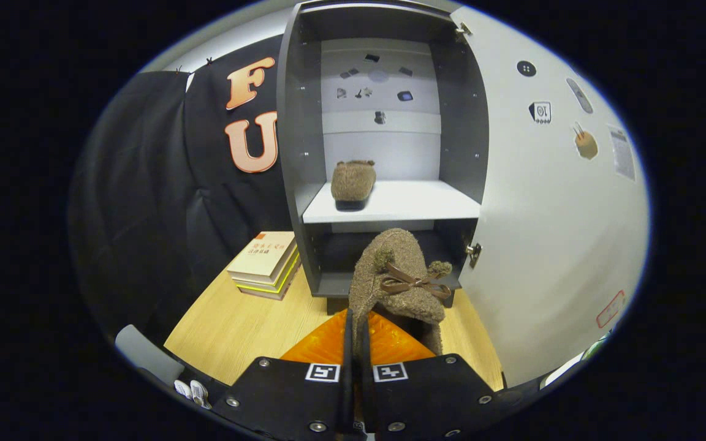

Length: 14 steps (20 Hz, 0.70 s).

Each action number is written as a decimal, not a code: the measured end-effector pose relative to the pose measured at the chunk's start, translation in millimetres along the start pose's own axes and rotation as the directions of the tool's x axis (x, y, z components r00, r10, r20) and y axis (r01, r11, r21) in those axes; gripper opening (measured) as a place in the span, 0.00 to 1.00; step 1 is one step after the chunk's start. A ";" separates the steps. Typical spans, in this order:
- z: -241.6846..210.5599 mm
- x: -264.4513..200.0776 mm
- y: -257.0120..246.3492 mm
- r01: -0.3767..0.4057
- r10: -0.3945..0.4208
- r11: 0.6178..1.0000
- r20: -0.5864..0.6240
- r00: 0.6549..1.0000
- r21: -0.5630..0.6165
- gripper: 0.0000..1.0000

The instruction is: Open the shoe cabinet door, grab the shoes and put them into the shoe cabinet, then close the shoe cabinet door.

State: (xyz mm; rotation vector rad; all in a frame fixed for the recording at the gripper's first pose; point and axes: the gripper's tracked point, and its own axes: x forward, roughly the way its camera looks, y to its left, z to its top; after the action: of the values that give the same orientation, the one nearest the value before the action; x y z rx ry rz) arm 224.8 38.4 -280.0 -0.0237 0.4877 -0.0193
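Cabinet (383, 122) (door (549, 233) open) holds 1 slipper (353, 182); hand-held gripper (356, 334) pinches another slipper (399, 278).

Riding on the handheld gripper (356, 343), low over the pale wooden tabletop (230, 324), looking forward along the two fingers straight into the open dark grey shoe cabinet (383, 122) close ahead, with its white door (549, 233) swung wide alongside.
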 end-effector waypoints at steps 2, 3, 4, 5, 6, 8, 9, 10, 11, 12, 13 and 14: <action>16.6 -2.9 -0.5 0.010 -0.010 1.000 0.021 1.000 -0.009 0.05; 25.4 -1.3 -1.7 0.014 -0.013 1.000 0.032 0.999 -0.013 0.05; 32.0 1.5 -3.3 0.015 -0.015 1.000 0.037 0.999 -0.016 0.05; 36.9 5.3 -5.4 0.017 -0.016 1.000 0.037 0.999 -0.016 0.05; 42.4 10.8 -7.8 0.016 -0.015 1.000 0.037 0.999 -0.016 0.05; 56.1 27.2 -12.2 0.009 -0.009 1.000 0.042 0.999 -0.019 0.05; 61.5 37.6 -16.0 0.008 -0.007 1.000 0.043 0.999 -0.022 0.05; 67.4 48.0 -21.4 0.009 -0.008 1.000 0.042 0.999 -0.024 0.05; 74.9 57.4 -27.2 0.012 -0.011 1.000 0.047 0.999 -0.023 0.05; 83.3 67.3 -34.0 0.012 -0.012 1.000 0.052 0.999 -0.016 0.05; 90.5 76.3 -38.0 0.008 -0.007 1.000 0.052 0.999 -0.006 0.05; 99.2 86.1 -42.9 0.001 -0.001 1.000 0.055 0.999 0.000 0.05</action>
State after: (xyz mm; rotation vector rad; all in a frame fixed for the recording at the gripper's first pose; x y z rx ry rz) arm 346.9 -4.7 -231.6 -0.0248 0.4330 -0.0197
